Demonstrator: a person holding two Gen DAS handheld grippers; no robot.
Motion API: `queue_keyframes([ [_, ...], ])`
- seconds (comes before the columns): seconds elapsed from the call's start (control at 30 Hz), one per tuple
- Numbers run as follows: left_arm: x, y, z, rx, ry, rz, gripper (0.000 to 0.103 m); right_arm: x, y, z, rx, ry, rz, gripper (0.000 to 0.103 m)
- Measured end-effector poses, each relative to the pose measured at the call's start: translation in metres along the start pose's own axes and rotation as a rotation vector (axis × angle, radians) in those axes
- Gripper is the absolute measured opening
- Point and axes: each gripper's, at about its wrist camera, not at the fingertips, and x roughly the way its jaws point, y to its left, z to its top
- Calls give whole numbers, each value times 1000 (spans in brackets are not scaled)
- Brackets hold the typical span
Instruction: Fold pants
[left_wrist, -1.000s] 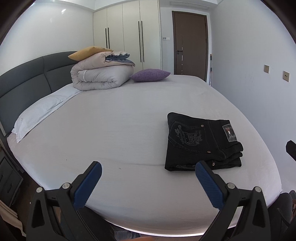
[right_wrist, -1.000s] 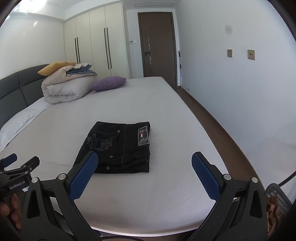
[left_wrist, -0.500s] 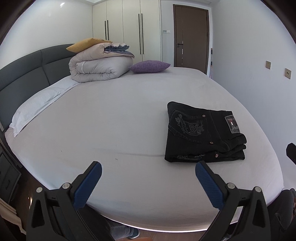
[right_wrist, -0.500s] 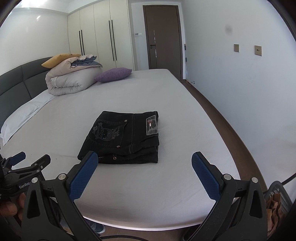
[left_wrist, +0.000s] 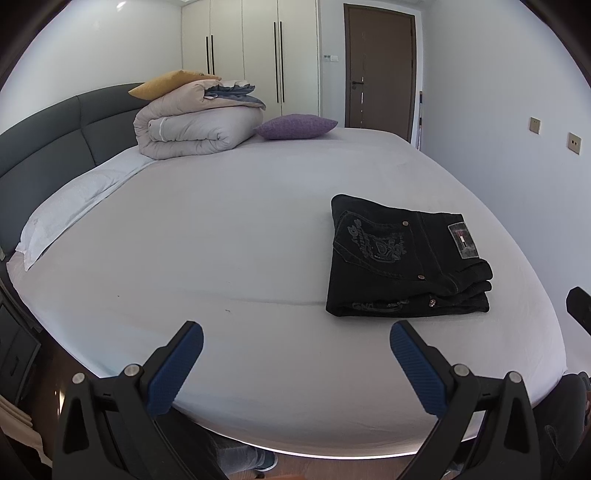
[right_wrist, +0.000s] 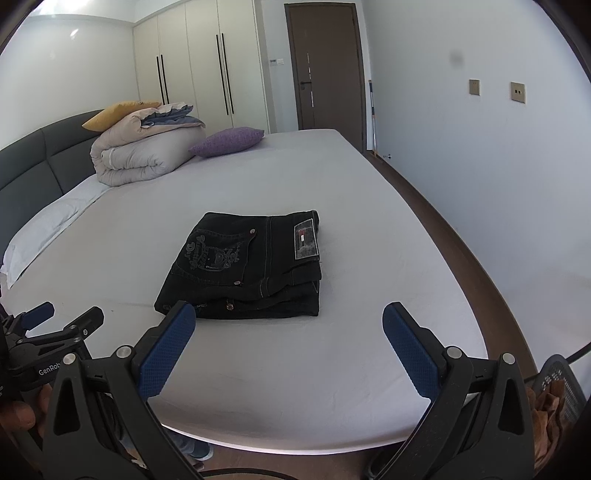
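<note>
Black pants (left_wrist: 402, 262) lie folded into a compact stack on the white bed sheet (left_wrist: 221, 240), a label patch facing up; in the right wrist view the same pants (right_wrist: 247, 266) sit mid-bed. My left gripper (left_wrist: 295, 365) hovers over the near bed edge, open, nothing between its blue pads, the pants ahead and to the right. My right gripper (right_wrist: 284, 347) is open too, just short of the stack's near edge, holding nothing. The left gripper (right_wrist: 55, 321) also shows at the left edge of the right wrist view.
A rolled duvet (left_wrist: 195, 125) with a yellow cushion and a purple pillow (left_wrist: 295, 126) sit at the far end by the grey headboard (left_wrist: 48, 136). A white pillow (left_wrist: 74, 206) lies left. Wardrobes and a brown door (right_wrist: 325, 66) stand behind; the wall runs along the right.
Both grippers have risen and tilted slightly, so the bed and pants sit lower in view. The pants have not moved. Both grippers stay open.
</note>
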Motion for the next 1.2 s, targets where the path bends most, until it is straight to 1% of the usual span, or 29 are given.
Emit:
queue_keyframes([
  [1.2, 1, -2, -2, -3, 13, -8, 103, 6, 7, -8, 2, 18, 6, 103],
])
